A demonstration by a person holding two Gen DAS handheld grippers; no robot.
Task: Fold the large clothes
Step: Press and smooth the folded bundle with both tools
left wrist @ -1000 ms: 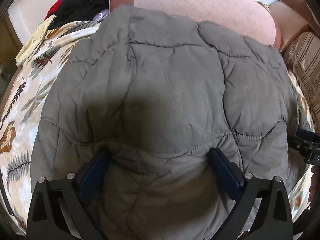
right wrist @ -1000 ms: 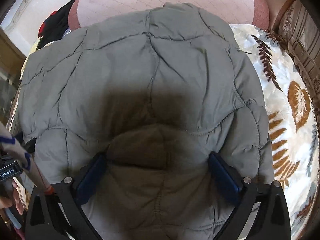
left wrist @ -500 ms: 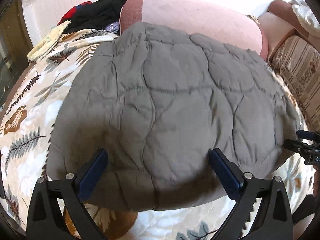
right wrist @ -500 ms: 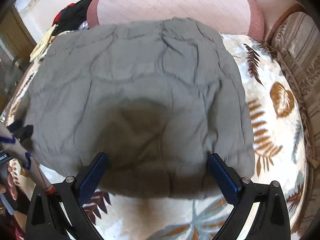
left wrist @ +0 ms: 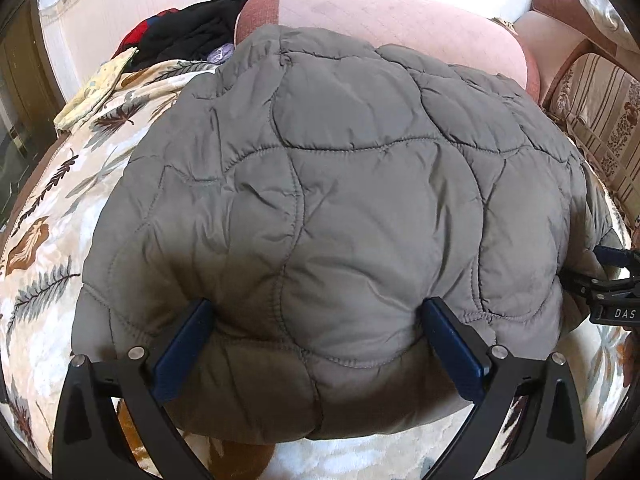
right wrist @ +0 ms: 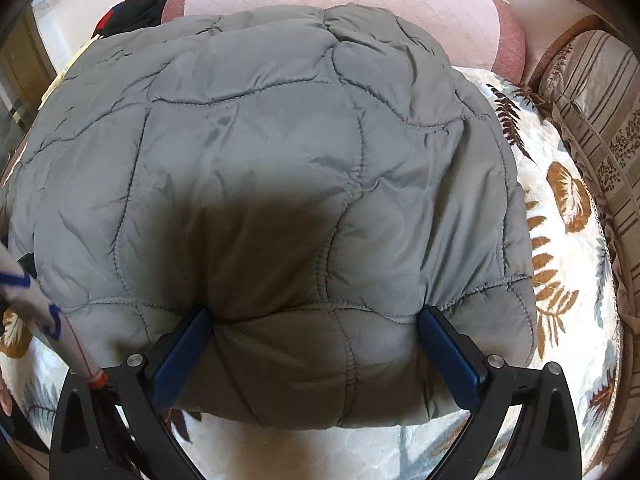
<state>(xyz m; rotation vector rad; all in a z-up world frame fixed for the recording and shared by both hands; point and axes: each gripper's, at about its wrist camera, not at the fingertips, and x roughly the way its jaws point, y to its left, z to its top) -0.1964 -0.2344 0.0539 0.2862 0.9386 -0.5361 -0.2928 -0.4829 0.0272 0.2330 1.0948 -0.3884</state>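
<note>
A grey quilted jacket point(left wrist: 360, 184) lies folded in a thick bundle on a leaf-print bedspread point(left wrist: 44, 264). In the left wrist view my left gripper point(left wrist: 316, 312) is open, its blue pads pressed into the jacket's near edge, with padded fabric bulging between them. The right gripper's black body point(left wrist: 612, 284) shows at the jacket's right edge. In the right wrist view the same jacket point(right wrist: 280, 140) fills the frame. My right gripper point(right wrist: 316, 316) is open too, its wide-set pads dug into the near fold.
A pink padded headboard point(left wrist: 400, 20) rises behind the jacket. Dark and red clothes point(left wrist: 188, 36) and a pale yellow cloth point(left wrist: 96, 88) are heaped at the back left. A striped armchair point(left wrist: 600, 120) stands to the right. A hand point(right wrist: 4, 396) shows at the left edge.
Half a second ago both grippers were lifted back off the jacket, with bedspread visible below it. Now both are down again, with fabric bulging between their fingers.
</note>
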